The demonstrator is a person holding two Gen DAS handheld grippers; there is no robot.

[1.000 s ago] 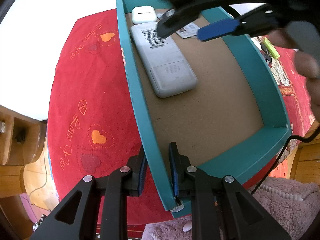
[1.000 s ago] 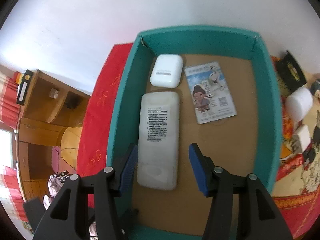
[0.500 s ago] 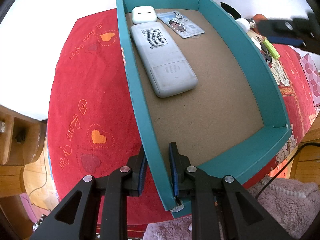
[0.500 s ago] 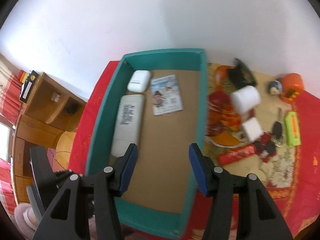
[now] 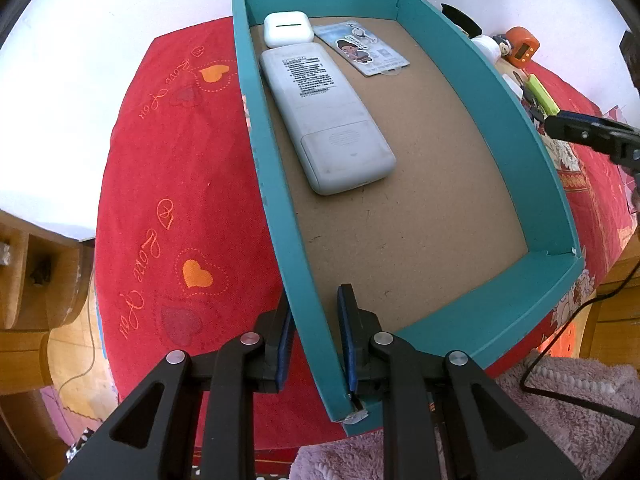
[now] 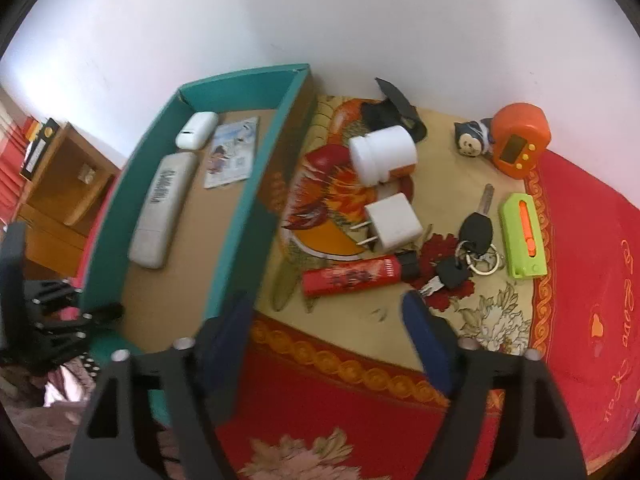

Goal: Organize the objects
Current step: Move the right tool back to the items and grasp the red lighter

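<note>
Holding the teal box by its side wall with my left gripper, one finger inside and one outside.

My right gripper is wide open and holds nothing, hanging over the cloth beside the box. In the box lie a long white remote, a card and a small white case. Near my right gripper sits a red lighter.

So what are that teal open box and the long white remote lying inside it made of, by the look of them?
The teal open box looks like matte painted or paper-covered cardboard: thin walls, a frayed white near corner and a bare brown fibreboard-like floor. The long white remote looks like hard plastic with a dull, slightly scuffed finish: moulded rounded edges, a printed label and a battery-cover seam.
</note>
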